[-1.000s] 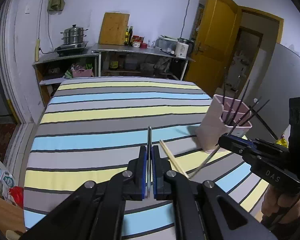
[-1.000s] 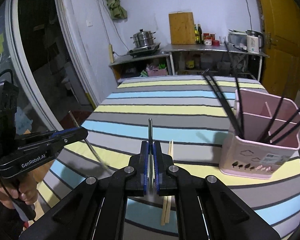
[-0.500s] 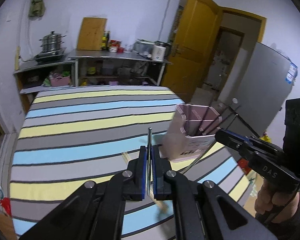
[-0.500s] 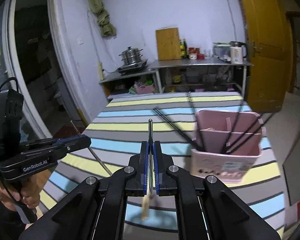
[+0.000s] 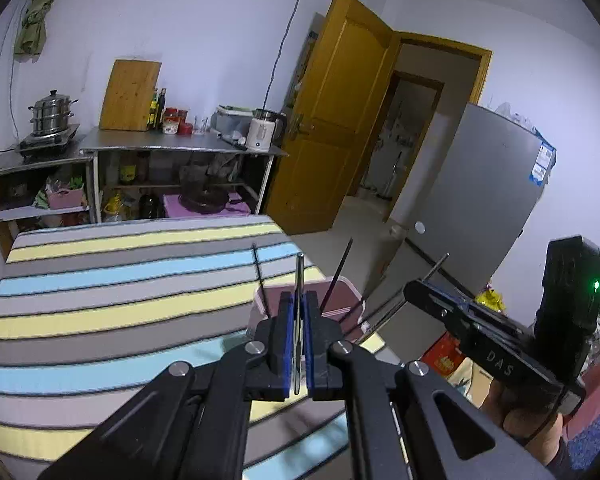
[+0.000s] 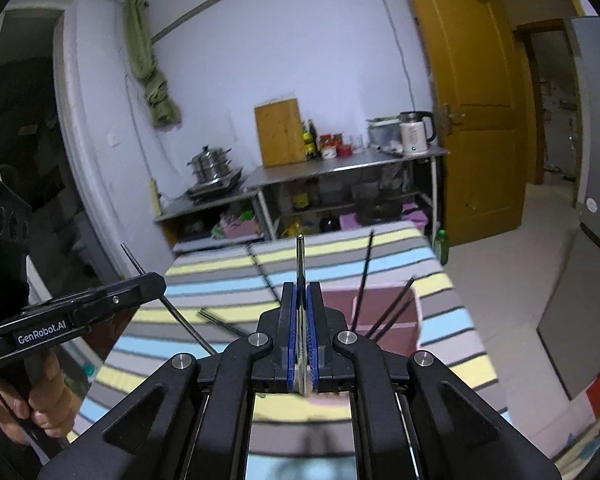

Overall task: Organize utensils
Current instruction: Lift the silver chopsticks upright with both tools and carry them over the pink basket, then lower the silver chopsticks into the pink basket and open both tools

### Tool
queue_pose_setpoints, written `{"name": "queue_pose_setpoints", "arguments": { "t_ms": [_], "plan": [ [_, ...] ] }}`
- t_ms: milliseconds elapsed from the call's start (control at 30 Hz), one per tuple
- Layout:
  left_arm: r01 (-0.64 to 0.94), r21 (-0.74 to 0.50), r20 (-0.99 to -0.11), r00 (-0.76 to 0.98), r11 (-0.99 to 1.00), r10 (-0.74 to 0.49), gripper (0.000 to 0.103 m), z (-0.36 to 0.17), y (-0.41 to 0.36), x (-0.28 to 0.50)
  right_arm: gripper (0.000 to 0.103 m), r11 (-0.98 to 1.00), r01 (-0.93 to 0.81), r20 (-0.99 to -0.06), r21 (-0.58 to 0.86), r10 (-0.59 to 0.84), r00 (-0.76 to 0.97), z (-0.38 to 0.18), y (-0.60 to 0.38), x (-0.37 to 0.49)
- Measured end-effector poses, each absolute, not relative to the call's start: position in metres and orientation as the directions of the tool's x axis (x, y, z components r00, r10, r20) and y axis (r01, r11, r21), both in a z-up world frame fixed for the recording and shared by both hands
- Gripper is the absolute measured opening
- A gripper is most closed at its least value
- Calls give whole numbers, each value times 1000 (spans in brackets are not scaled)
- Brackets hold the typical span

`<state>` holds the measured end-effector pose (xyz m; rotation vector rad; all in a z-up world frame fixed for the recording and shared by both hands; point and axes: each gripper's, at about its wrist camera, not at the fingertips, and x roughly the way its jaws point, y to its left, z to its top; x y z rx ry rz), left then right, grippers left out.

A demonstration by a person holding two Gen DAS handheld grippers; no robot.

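Note:
My left gripper (image 5: 298,320) is shut on a thin metal chopstick (image 5: 299,276) that points up past its tips. Just behind it stands the pink utensil holder (image 5: 340,298) with several dark chopsticks in it. My right gripper (image 6: 300,312) is shut on another metal chopstick (image 6: 300,260), raised over the striped table (image 6: 228,272). The pink holder (image 6: 384,312) sits right behind its tips. The right gripper also shows in the left wrist view (image 5: 432,292), to the right of the holder. The left gripper shows in the right wrist view (image 6: 152,284) at the left, with its chopstick slanting down.
The striped tablecloth (image 5: 120,280) covers the table. A steel counter (image 5: 172,144) with a pot, cutting board and kettle stands against the back wall. An open yellow door (image 5: 340,120) and a grey fridge (image 5: 492,184) are on the right. Floor lies beyond the table's right edge.
Both grippers have lifted and swung right toward the pink holder, each still holding its chopstick. The holder is now directly behind both sets of tips. The wooden chopsticks on the cloth are out of view.

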<state>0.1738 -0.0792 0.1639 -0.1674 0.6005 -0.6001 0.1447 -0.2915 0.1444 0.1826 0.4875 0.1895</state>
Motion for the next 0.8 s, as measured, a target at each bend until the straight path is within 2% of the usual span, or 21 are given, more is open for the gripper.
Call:
{"name": "queue_pose_setpoints", "arguments": {
  "t_ms": [333,800],
  "plan": [
    [468,-295,-497,669,833,-552,5,153,-106,211,5,968,-96,-424,233,190,886,142,-307,173],
    [458,-252,-572,640,852,-513,6,107,-130,227,6,972,-77,-532,223,188,826,86,-304,199]
  ]
}}
